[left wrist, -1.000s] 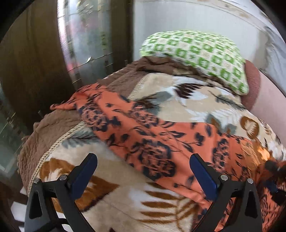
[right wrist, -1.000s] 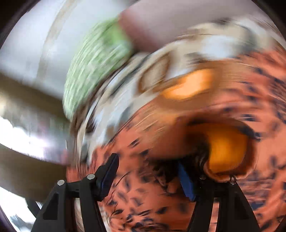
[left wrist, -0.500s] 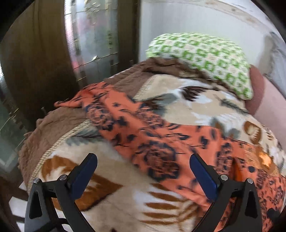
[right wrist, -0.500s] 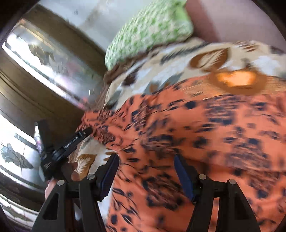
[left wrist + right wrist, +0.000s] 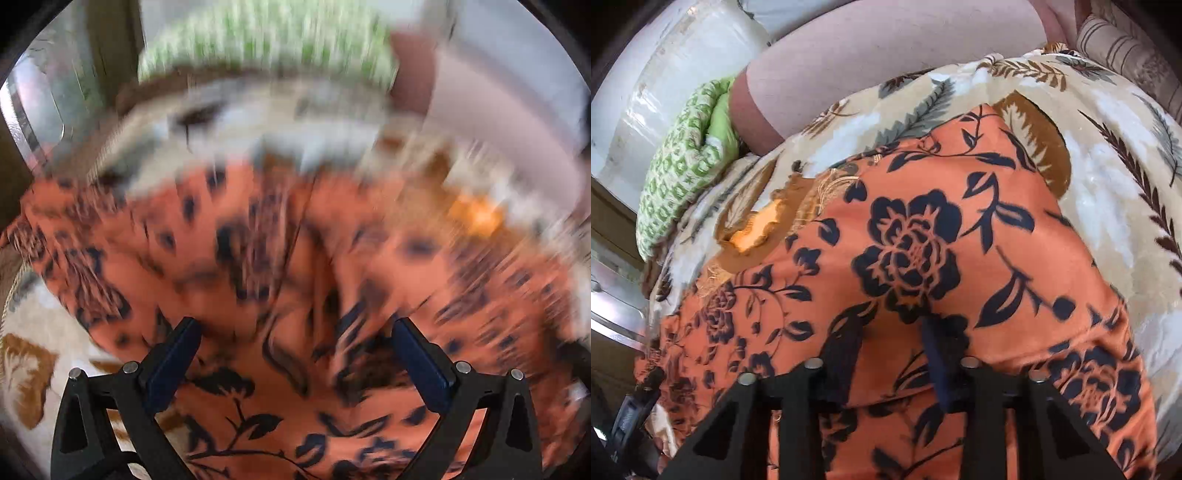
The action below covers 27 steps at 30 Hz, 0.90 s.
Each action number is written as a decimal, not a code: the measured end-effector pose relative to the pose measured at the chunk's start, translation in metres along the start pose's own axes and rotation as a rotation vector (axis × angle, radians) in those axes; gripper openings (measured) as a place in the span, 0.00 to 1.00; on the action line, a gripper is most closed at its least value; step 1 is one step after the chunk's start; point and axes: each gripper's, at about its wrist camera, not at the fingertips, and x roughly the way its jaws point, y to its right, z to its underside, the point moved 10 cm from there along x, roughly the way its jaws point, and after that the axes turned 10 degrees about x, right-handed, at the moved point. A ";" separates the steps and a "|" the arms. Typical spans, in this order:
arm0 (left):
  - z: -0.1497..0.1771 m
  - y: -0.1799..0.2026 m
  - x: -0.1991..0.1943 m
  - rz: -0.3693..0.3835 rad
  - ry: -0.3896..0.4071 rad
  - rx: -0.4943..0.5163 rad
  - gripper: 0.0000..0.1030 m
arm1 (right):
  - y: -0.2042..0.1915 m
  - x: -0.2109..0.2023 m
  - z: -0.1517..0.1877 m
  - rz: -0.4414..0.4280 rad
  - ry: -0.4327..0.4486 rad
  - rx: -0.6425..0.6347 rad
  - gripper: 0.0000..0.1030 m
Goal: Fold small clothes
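My right gripper (image 5: 892, 343) has just been closing and pinches the orange garment (image 5: 908, 236). My left gripper (image 5: 293, 347) hangs spread above that garment (image 5: 280, 258). Garment lies on the leaf blanket (image 5: 1108, 177); green pillow (image 5: 687, 173) at ten o'clock.

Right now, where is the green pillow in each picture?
Left wrist view: the pillow is a blurred green band along the top middle, behind the orange cloth.
Right wrist view: the pillow is at the left edge, upper half.
Shared landmark: the leaf blanket under the orange cloth.
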 end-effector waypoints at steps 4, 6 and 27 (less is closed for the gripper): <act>0.002 0.004 -0.006 -0.053 0.000 0.045 1.00 | -0.031 -0.005 -0.024 -0.053 0.062 -0.079 0.35; 0.006 0.008 -0.006 -0.056 0.004 0.078 1.00 | -0.051 0.012 -0.032 -0.071 0.033 -0.121 0.35; 0.066 -0.159 -0.099 -0.055 0.134 -0.318 1.00 | -0.126 -0.048 0.102 -0.283 -0.094 -0.283 0.37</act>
